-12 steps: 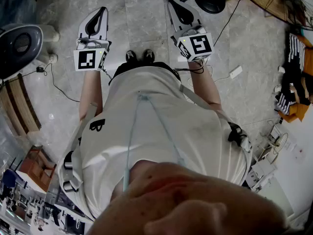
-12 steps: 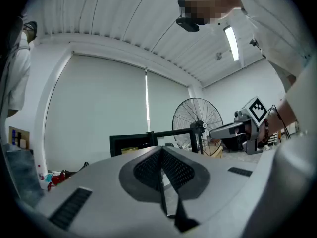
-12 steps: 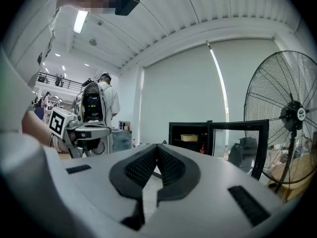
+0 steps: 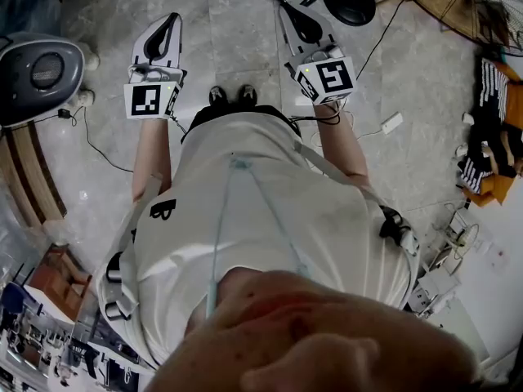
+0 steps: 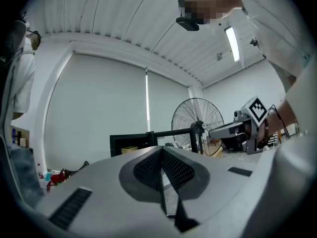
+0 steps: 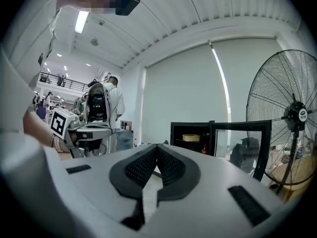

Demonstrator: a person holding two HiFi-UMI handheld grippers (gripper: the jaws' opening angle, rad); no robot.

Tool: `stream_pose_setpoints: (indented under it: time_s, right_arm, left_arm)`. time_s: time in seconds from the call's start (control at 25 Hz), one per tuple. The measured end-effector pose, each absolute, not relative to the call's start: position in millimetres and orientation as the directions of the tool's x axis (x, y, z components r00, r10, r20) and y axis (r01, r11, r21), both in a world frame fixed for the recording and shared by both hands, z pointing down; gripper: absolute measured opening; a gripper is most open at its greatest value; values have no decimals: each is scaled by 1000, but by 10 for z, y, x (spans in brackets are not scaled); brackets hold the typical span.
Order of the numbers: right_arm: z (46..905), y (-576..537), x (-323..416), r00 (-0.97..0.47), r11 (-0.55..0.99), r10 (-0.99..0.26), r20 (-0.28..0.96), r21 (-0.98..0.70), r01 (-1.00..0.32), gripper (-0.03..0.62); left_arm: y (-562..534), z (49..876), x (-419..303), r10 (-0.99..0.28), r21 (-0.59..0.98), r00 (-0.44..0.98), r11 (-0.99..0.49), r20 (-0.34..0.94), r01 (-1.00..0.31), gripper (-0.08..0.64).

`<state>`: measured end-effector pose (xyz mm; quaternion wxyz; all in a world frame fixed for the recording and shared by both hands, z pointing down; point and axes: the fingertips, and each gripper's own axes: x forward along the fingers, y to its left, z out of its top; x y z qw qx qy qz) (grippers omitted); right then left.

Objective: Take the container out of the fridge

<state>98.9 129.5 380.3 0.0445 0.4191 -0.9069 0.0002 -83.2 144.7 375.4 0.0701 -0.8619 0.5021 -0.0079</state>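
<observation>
Left gripper and right gripper are both held level, jaws squeezed fully together with nothing caught between them. The yellow container is parked on a shelf inside the black fridge, door swung open, well apart from both grippers.

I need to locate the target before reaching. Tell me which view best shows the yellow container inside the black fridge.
Right gripper view: the shallow yellow container sits plainly on a shelf in the open black fridge. The left gripper view shows it smaller and dimmer. The head view does not show it.
</observation>
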Motion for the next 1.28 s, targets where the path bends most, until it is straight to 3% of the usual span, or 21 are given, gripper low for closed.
stream_pose_setpoints:
  time_s: [1.28]
  right_arm:
    - [3896,1303,827,-663,667,-740,112,-1,-745,18]
  left_arm:
    - [1471,3831,-931,-868,-95,494,-488,-48,-868,9]
